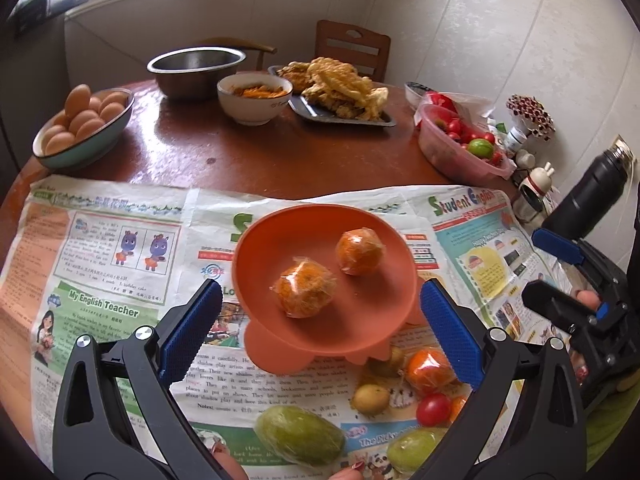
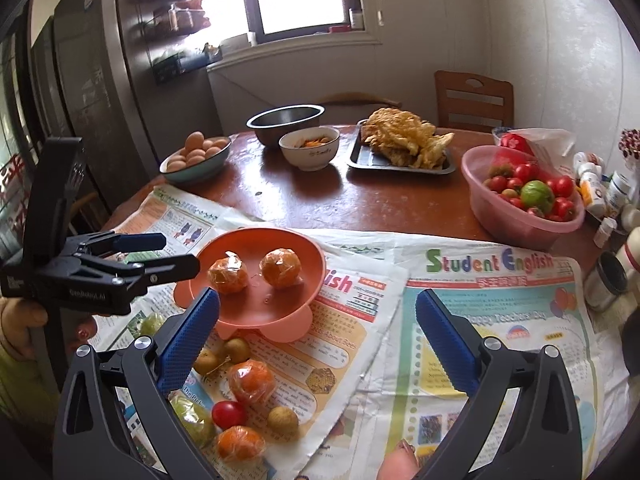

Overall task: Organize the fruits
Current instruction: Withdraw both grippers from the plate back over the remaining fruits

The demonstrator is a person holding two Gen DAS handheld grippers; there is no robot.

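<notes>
Orange plastic footed dish (image 2: pixel 304 300): two film-wrapped oranges (image 2: pixel 280 268) inside. Loose fruit pile (image 2: pixel 244 396) on newspaper-covered bench: unsorted. Left gripper (image 1: pixel 320 336), right gripper (image 2: pixel 316 344): jaws wide, empty.

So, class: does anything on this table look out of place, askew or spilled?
Nothing is spilled. The loose fruit lies scattered on the newspaper below the orange bowl, which holds only two wrapped oranges. The newspaper sheets overlap crookedly.

Orange bowl (image 1: pixel 360 320), blue fingers (image 1: pixel 452 336)
</notes>
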